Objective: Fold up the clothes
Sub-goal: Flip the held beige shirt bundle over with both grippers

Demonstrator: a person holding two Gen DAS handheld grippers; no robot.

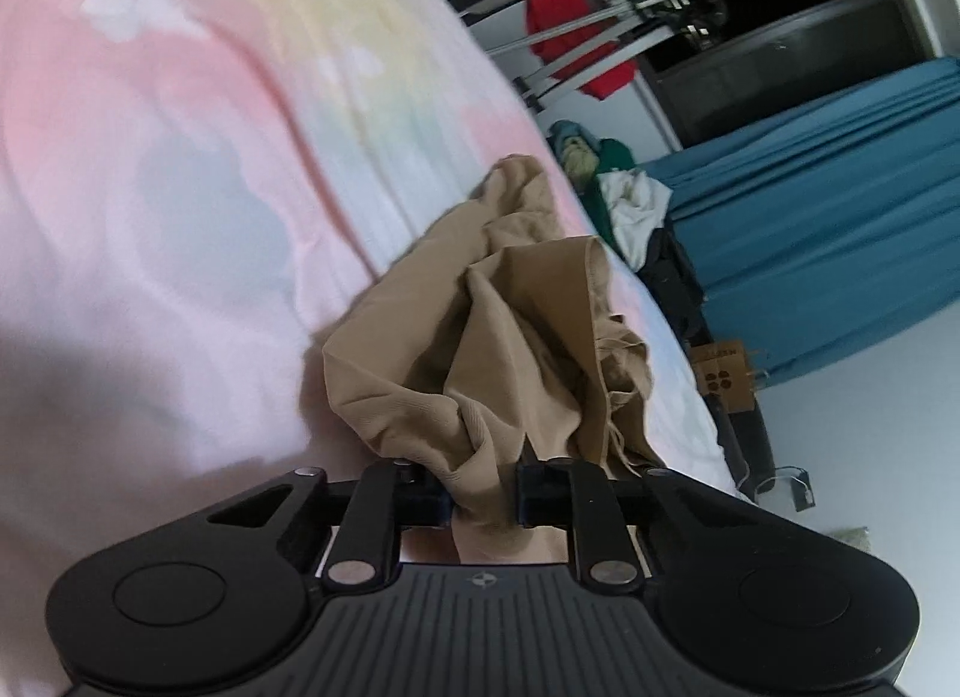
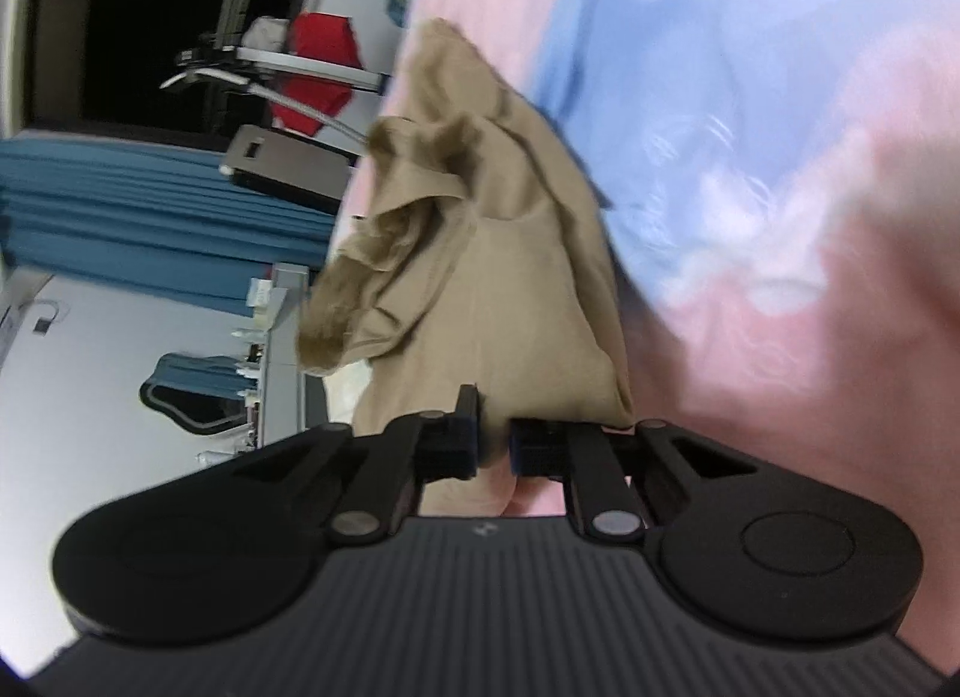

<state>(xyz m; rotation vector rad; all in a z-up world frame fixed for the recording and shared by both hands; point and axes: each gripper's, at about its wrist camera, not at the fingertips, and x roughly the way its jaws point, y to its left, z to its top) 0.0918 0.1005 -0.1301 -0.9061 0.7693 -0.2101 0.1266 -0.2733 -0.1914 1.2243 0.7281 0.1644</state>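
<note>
Pinched by both the left claw (image 1: 483, 493) and right claw (image 2: 495, 448), bunched tan garment (image 1: 480, 325) beside the pastel blanket (image 1: 180, 187), likely slipping or folding crooked once lifted.

I count one tan garment (image 1: 480, 331) on one pastel bedspread (image 1: 180, 187), two grippers, left gripper (image 1: 483, 493) and right gripper (image 2: 495, 445), one red item (image 1: 576, 36) hanging behind, and one cardboard box (image 1: 723, 376) beside the bed.
</note>
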